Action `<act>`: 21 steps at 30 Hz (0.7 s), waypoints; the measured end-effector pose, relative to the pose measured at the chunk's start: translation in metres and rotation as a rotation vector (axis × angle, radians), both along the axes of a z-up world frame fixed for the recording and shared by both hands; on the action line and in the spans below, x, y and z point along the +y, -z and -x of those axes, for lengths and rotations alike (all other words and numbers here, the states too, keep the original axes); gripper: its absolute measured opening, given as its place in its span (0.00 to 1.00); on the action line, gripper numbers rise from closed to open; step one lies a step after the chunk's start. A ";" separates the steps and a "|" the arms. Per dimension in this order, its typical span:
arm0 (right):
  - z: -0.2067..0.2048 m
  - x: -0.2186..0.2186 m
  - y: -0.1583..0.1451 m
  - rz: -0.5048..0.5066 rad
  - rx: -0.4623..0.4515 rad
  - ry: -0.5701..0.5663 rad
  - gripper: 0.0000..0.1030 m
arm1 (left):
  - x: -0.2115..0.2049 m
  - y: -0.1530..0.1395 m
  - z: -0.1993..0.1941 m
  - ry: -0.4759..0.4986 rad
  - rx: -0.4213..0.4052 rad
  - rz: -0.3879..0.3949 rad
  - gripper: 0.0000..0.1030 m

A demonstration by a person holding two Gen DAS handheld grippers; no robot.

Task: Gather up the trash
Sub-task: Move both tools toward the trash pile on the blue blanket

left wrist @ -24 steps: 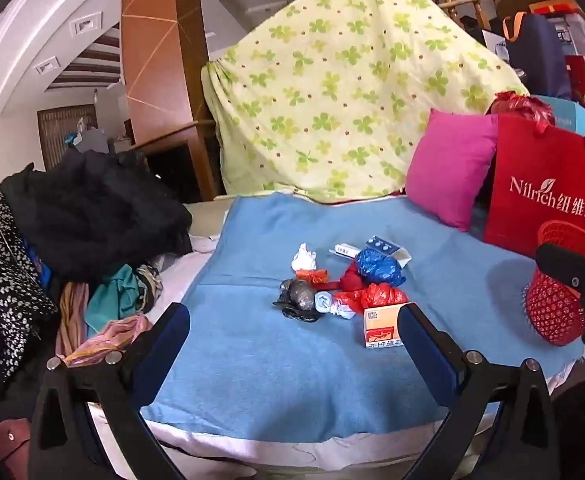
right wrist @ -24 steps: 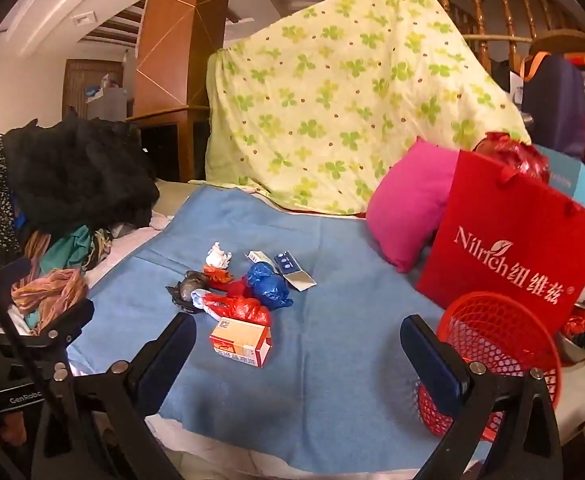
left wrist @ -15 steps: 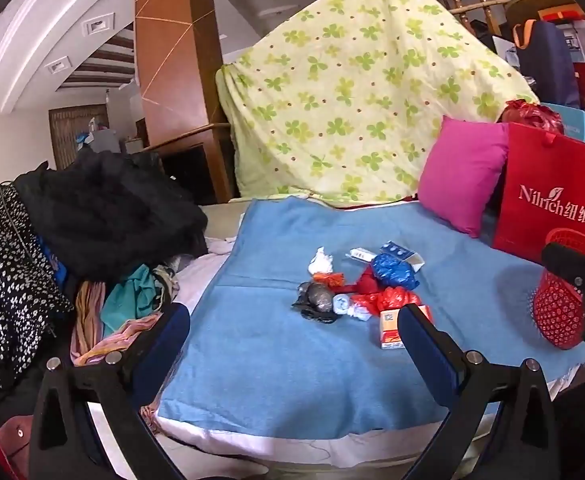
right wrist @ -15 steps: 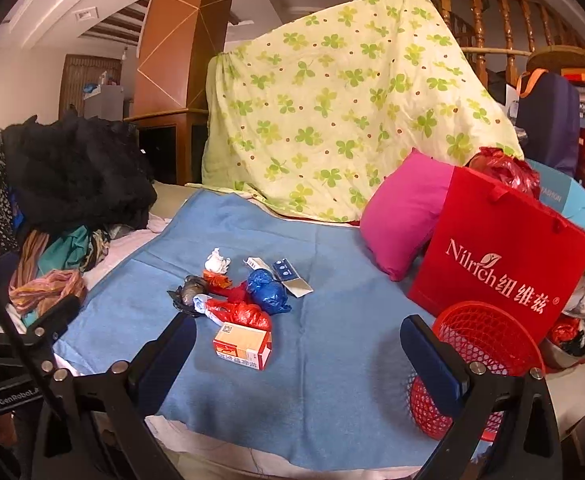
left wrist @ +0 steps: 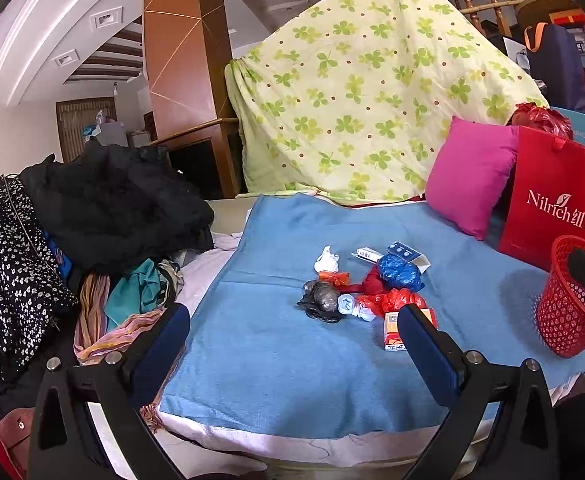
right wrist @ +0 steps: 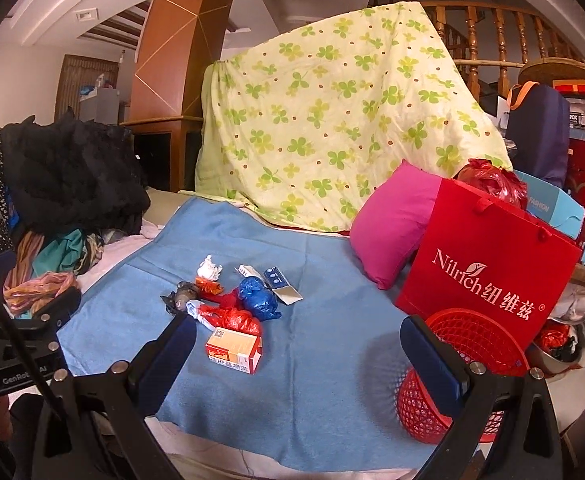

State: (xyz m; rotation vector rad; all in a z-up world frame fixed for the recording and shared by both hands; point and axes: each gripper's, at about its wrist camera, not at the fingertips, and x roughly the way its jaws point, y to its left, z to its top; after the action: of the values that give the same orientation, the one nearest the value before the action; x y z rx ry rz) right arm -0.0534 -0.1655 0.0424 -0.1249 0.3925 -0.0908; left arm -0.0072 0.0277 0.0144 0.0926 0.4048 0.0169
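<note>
Trash (left wrist: 366, 294) sits heaped mid-blanket (left wrist: 276, 360), red basket (right wrist: 452, 376) at the right edge. Left gripper (left wrist: 292, 344) and right gripper (right wrist: 296, 356) both hover wide open, holding nothing. Risk: loose plastic bags slip or drag neighbours, and the light basket could tip off the edge.

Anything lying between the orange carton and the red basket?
Only bare blue blanket separates the orange carton from the red basket, clearest in the right wrist view.

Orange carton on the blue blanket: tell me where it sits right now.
The orange carton lies at the near edge of the trash pile on the blue blanket, just in front of the crumpled red plastic bag and left of the red mesh basket.
</note>
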 end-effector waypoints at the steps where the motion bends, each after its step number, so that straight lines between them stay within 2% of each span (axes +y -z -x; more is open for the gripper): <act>1: 0.000 0.000 0.000 -0.002 -0.004 0.000 1.00 | 0.000 0.000 0.000 -0.002 0.004 -0.008 1.00; 9: -0.001 0.002 0.001 -0.004 -0.005 -0.009 1.00 | 0.001 0.003 -0.001 -0.011 0.007 -0.043 1.00; 21: -0.003 0.003 0.001 -0.003 0.003 -0.010 1.00 | 0.000 0.009 -0.003 -0.003 0.001 -0.049 1.00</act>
State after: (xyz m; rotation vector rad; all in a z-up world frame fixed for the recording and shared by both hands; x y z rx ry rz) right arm -0.0505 -0.1630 0.0410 -0.1244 0.3945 -0.0800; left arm -0.0039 0.0276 0.0058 0.1400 0.4059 0.0299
